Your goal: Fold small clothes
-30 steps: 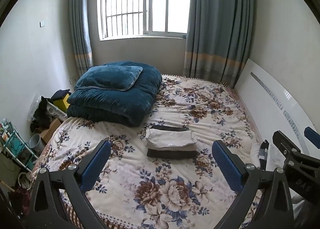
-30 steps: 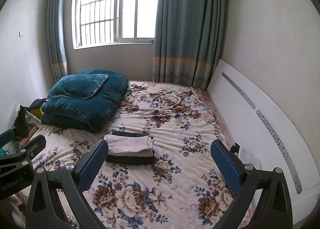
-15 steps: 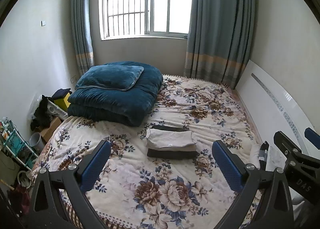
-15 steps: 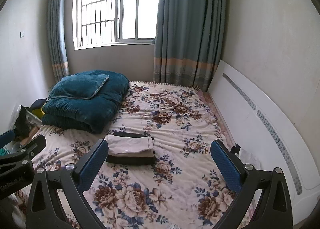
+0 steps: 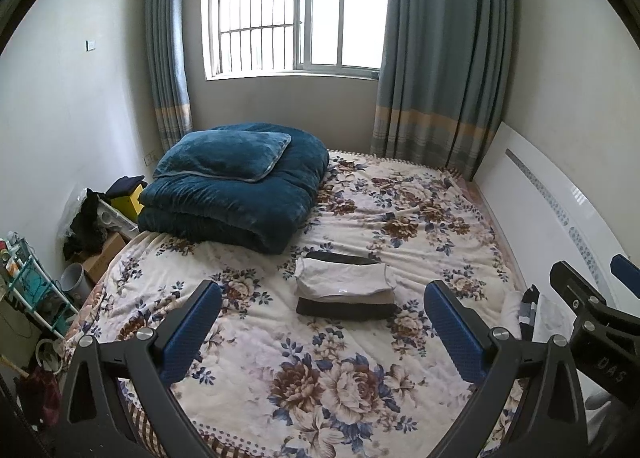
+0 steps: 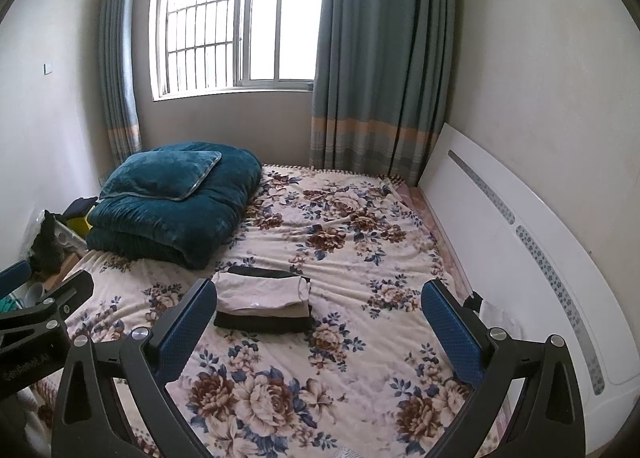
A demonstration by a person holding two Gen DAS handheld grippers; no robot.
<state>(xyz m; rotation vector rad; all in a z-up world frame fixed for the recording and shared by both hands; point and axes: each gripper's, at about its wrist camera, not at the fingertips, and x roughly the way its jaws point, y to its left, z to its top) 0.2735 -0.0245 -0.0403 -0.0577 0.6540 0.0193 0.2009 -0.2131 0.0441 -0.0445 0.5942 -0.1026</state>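
Observation:
A small stack of folded clothes, a cream piece on top of a beige and a dark one, lies in the middle of the floral bed. It also shows in the right wrist view. My left gripper is open and empty, held above the near part of the bed, short of the stack. My right gripper is open and empty too, beside the left one; its frame shows at the right in the left wrist view.
A folded teal quilt with a pillow lies at the bed's far left. A white headboard runs along the right side. Boxes, a bin and a rack stand on the floor at left. Loose cloth lies at the bed's right edge.
Both views have shifted very slightly, as if the grippers drew back and up a little. The stack of clothes has not moved and both grippers stay open.

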